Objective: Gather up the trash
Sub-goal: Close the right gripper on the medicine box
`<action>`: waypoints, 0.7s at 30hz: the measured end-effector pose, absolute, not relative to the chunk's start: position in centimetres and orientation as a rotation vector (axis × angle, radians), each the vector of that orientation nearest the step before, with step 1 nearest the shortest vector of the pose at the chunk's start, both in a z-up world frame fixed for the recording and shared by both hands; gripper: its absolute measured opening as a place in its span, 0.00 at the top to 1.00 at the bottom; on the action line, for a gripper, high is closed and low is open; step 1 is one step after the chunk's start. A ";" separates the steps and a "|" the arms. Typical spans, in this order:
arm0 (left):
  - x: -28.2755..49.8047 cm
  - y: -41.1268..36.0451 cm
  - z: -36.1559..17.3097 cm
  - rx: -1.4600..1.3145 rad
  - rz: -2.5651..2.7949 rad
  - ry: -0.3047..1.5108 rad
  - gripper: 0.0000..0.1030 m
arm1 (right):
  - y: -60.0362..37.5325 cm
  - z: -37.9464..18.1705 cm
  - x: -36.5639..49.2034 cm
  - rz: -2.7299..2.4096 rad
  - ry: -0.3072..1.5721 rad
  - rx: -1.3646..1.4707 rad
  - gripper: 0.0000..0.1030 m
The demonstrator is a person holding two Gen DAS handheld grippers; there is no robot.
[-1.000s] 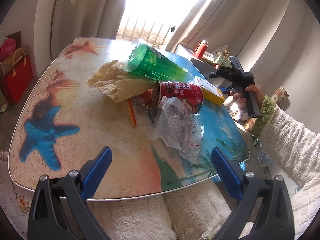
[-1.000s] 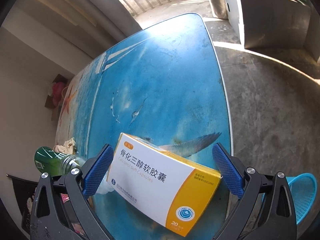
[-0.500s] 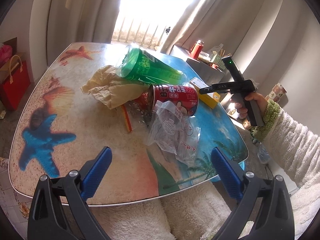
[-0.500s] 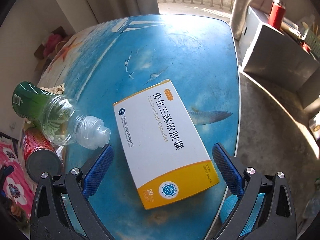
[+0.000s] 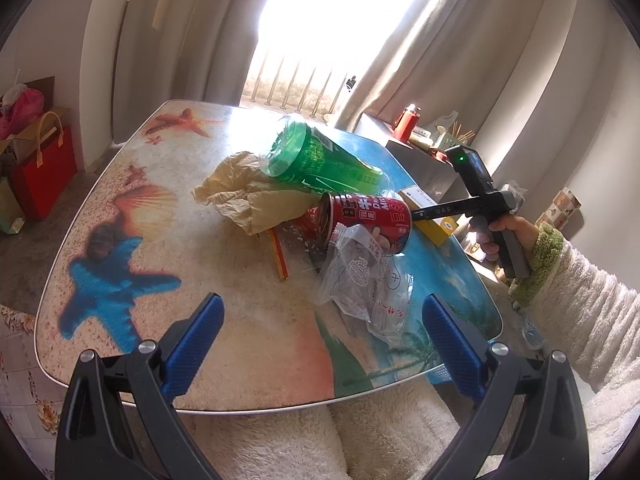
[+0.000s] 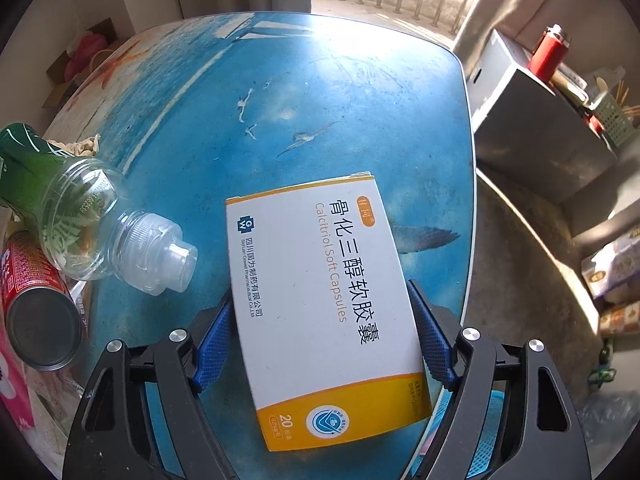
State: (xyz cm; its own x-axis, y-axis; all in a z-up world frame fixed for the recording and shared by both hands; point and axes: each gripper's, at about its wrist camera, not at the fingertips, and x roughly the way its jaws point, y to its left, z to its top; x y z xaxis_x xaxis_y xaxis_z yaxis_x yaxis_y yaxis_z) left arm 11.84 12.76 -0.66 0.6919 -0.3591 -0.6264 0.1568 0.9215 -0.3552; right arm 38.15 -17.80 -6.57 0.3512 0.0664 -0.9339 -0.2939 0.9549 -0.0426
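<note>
I've just been closing my right gripper point(image 6: 320, 344) on the white-and-yellow medicine box point(image 6: 320, 304) lying flat near the desk point(image 6: 328, 88) edge, jaws now flanking its long sides, seemingly touching, left gripper point(image 5: 320, 336) hanging apart and empty, so next comes squeezing firm and lifting it clear.

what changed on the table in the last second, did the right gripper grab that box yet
The right gripper swung over the white-and-yellow cardboard medicine box and its jaws have just been closing; the blue pads now sit against the box's long sides. The box hasn't left the blue table. The left gripper, green plastic bottle and red can stayed put.
</note>
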 end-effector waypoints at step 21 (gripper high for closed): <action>11.9 12.3 -0.5 -0.280 -0.334 0.758 0.06 | -17.5 -6.5 28.2 0.215 1.179 -0.198 0.28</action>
